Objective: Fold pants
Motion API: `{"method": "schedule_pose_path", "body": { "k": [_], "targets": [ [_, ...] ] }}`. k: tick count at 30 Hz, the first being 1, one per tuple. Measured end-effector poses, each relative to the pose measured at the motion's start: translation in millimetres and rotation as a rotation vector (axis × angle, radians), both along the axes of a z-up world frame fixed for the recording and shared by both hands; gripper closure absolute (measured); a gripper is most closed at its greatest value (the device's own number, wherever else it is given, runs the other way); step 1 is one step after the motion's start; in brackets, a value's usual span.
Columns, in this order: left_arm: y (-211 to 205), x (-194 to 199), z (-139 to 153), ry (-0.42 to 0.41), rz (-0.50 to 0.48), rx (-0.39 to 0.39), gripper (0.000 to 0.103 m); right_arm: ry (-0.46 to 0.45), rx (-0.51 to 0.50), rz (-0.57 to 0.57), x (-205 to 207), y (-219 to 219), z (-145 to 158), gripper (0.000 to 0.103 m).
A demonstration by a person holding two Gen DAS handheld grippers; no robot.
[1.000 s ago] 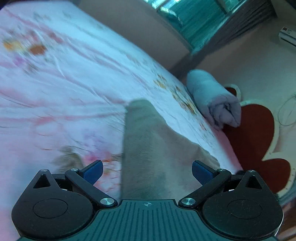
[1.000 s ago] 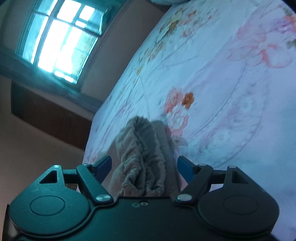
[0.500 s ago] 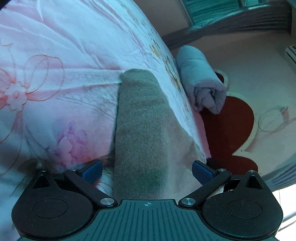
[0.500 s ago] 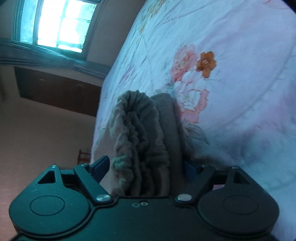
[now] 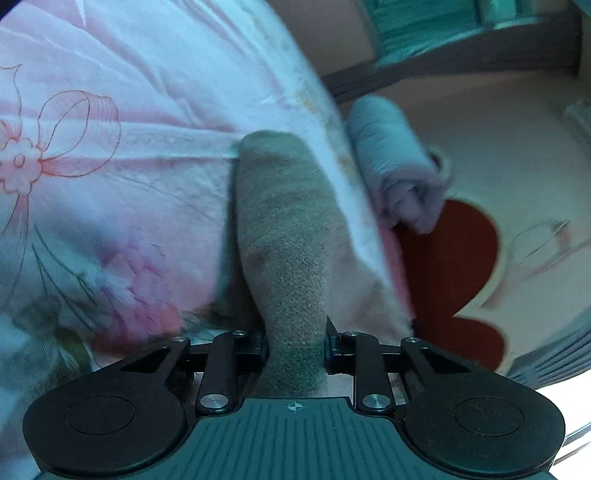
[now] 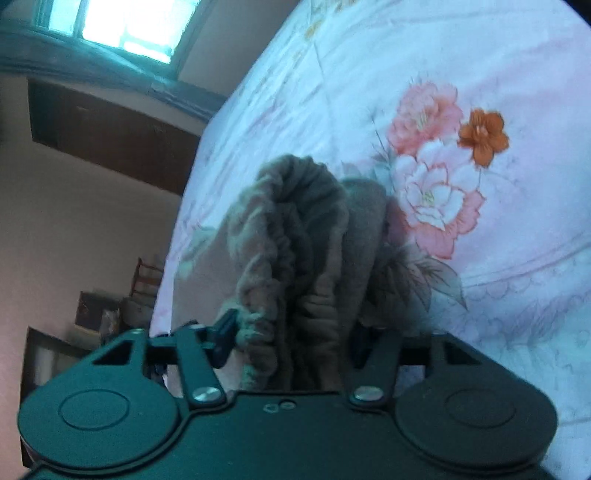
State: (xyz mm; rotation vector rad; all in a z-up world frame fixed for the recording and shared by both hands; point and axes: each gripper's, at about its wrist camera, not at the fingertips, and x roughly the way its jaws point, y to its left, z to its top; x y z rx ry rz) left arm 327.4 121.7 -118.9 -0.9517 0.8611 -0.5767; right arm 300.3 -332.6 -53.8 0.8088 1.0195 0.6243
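Observation:
Grey-brown fleece pants lie on a floral bed sheet (image 5: 110, 155). In the left wrist view a smooth pant leg (image 5: 284, 221) runs straight away from me. My left gripper (image 5: 295, 341) is shut on its near end. In the right wrist view the gathered elastic waistband (image 6: 295, 236) bunches up between the fingers. My right gripper (image 6: 291, 338) is shut on it, just above the sheet (image 6: 480, 92). The right finger is mostly hidden by cloth.
A rolled pale blue blanket (image 5: 395, 173) lies at the bed's edge, right of the pant leg. Beyond it is a red flower-shaped floor mat (image 5: 450, 266). The right wrist view shows a window (image 6: 122, 26), dark wooden furniture (image 6: 110, 136) and the bed's left edge.
Both grippers have closed from wide open onto the pants: the left on the leg end, the right on the waistband. Both have come closer to the cloth.

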Motion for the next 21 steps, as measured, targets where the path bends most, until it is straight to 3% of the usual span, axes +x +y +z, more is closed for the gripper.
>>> {"method": "schedule_pose_path", "body": {
  "k": [5, 11, 16, 21],
  "targets": [
    [-0.8, -0.8, 34.2, -0.088, -0.003, -0.003, 0.078, -0.107, 0.011, 0.034, 0.6, 12.9, 43.6, 0.061],
    [32.8, 39.5, 80.3, -0.175, 0.047, 0.026, 0.078, -0.190, 0.030, 0.086, 60.1, 41.0, 88.6, 0.061],
    [63.2, 105.6, 87.2, -0.174, 0.118, 0.080, 0.078, -0.190, 0.036, 0.115, 145.4, 76.3, 86.0, 0.061],
    [81.3, 168.6, 55.1, -0.125, 0.148, 0.138, 0.078, -0.129, 0.028, 0.123, 210.0, 97.9, 42.4, 0.060]
  ]
}}
